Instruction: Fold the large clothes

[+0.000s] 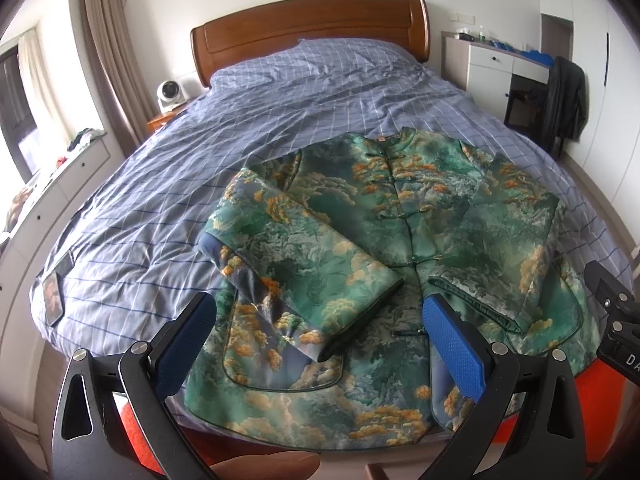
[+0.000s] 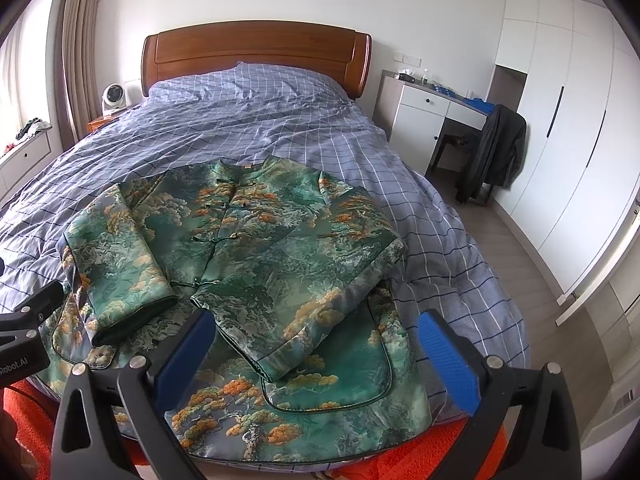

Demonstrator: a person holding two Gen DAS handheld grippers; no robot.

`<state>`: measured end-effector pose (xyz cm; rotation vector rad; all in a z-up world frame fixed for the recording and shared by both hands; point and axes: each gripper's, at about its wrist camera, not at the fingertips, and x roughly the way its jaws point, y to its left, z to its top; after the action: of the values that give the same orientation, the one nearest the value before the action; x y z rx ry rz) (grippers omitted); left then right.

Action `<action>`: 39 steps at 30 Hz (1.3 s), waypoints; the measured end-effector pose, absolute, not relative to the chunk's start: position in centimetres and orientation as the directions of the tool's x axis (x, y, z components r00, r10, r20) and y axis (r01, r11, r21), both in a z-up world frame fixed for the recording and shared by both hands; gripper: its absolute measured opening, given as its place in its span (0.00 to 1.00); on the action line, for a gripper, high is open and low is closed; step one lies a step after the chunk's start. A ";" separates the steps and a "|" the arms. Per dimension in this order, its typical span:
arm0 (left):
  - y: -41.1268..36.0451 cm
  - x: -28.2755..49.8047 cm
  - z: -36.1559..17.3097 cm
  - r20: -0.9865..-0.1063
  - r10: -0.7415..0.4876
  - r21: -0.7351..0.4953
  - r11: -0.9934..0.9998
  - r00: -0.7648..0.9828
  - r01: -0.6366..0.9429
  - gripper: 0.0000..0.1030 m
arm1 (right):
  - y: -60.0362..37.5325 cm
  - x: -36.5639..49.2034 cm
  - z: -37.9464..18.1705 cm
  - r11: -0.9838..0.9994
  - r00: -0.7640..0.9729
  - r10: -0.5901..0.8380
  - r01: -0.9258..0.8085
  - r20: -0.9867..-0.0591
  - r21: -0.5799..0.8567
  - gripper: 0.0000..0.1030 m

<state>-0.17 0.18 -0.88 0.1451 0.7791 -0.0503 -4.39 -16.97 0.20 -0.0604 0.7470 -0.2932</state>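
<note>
Jacket (image 1: 360, 256): green, lies flat at the foot of the bed (image 1: 224, 120), both sleeves folded in across the front.
Left view: left gripper (image 1: 320, 344) hangs over the hem, pads wide apart, holding nothing.
Right view: right gripper (image 2: 316, 356) hangs over the hem too, wide open and empty.
Next step, my guess: fold the hem up.
How to do it well: grab both hem corners together, lift evenly, keep the sleeves (image 2: 296, 276) tucked in.

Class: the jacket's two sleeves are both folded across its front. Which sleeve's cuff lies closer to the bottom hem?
The left sleeve: its cuff lies well below the button line's last knots, whereas the right sleeve cuff ends higher.
</note>
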 end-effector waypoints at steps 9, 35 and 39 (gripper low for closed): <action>0.2 -0.1 -0.9 -0.703 0.010 0.114 0.989 0.711 0.098 1.00 | -16.9 -4.4 0.1 0.957 0.695 -0.285 0.241 -0.661 -0.159 1.00; 0.4 -0.5 -1.0 -0.706 0.015 0.119 0.988 0.709 0.098 1.00 | -17.4 -4.3 0.0 0.957 0.695 -0.287 0.239 -0.659 -0.164 1.00; 0.6 -0.3 -1.2 -0.706 0.015 0.120 0.988 0.708 0.098 1.00 | -17.1 -4.1 0.1 0.957 0.690 -0.288 0.236 -0.664 -0.169 1.00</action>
<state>-0.31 0.58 -1.23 0.1524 0.7838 -0.0461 -4.14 -17.12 0.06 -0.0727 0.7545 -0.2929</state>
